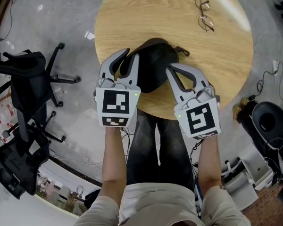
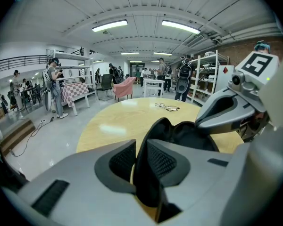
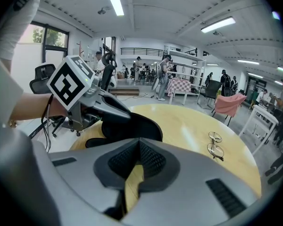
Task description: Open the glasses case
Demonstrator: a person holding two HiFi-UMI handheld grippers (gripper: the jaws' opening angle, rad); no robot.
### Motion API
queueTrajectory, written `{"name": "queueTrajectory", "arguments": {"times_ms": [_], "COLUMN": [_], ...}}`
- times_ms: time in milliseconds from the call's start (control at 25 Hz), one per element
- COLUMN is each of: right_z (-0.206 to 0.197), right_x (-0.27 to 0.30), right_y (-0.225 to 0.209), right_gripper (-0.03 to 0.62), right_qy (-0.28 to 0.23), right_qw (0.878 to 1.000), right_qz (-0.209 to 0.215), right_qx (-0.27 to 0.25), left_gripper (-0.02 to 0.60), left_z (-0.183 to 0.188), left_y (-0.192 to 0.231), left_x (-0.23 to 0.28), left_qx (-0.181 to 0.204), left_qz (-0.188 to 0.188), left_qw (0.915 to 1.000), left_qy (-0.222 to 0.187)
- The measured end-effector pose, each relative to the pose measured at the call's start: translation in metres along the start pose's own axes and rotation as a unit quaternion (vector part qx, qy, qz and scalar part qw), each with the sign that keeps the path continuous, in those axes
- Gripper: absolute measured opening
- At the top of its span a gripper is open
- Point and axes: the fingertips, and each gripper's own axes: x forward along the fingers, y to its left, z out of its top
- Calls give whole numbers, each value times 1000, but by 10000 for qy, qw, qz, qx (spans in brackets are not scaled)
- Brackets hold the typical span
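Round pale wooden bench (image 1: pixel 226 55) carries everything. The black soft-sided glasses case (image 1: pixel 153 62) sits at its near edge, between the two grippers.

Progress: one black flap stands raised and the dark hollow inside shows, so I judge the opening largely done. What may remain is spreading it fully.

Left gripper (image 2: pixel 141 147): jaws a narrow slit apart, clamped on the case's upright left flap, which fills the gap.

Right gripper (image 3: pixel 139 145): jaws closed tip to tip, nothing visible between them, only bench wood below. The tips lie just beside the case's right edge.

Thin wire-framed spectacles (image 1: pixel 204 14) lie well apart, at the far right.
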Motion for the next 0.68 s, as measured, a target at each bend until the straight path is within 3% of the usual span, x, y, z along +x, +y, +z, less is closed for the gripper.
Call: {"name": "queueTrajectory", "arguments": {"times_ms": [680], "right_z": [-2], "right_x": [0], "right_y": [0], "right_gripper": [20], "right_qy": [56], "right_qw": [10000], "right_qz": [3], "right_qx": [29], "left_gripper": [83], "left_z": [0], "left_y": [1], "left_x": [1], "left_qx": [-5], "left_qz": [-3], "left_qw": [10000], "left_qy": [7]}}
